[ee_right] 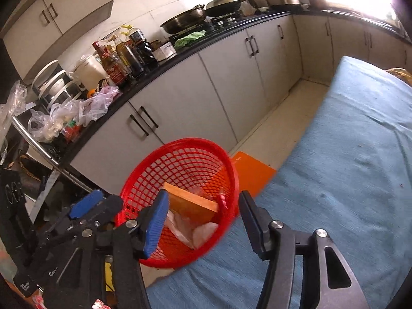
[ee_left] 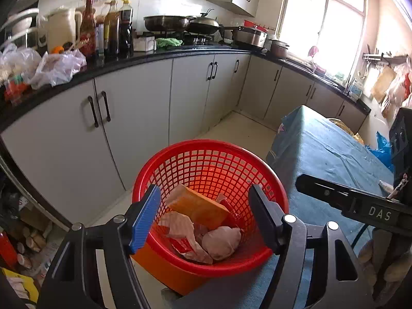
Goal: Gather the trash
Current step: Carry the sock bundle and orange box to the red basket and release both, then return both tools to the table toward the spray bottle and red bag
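A red mesh basket [ee_left: 206, 159] stands at the near corner of a table with a blue cloth [ee_left: 329, 154]. Inside lie an orange box [ee_left: 199, 207], crumpled pinkish tissues [ee_left: 221, 242] and red-and-white wrappers [ee_left: 182, 234]. My left gripper [ee_left: 203, 219] is open and empty, just above the basket's near rim. My right gripper [ee_right: 203, 224] is open and empty over the basket's [ee_right: 180, 159] right rim, with the orange box [ee_right: 190, 202] and tissues [ee_right: 203, 233] between its fingers. The right gripper's body also shows in the left wrist view [ee_left: 347, 198], and the left gripper in the right wrist view [ee_right: 87, 206].
An orange board [ee_right: 251, 171] lies under the basket at the table corner. Grey cabinets [ee_left: 144, 108] with a black countertop run along the left and back, holding bottles [ee_left: 113, 28], plastic bags [ee_left: 56, 67], pans [ee_left: 167, 22]. A tiled floor strip [ee_left: 239, 128] separates table and cabinets.
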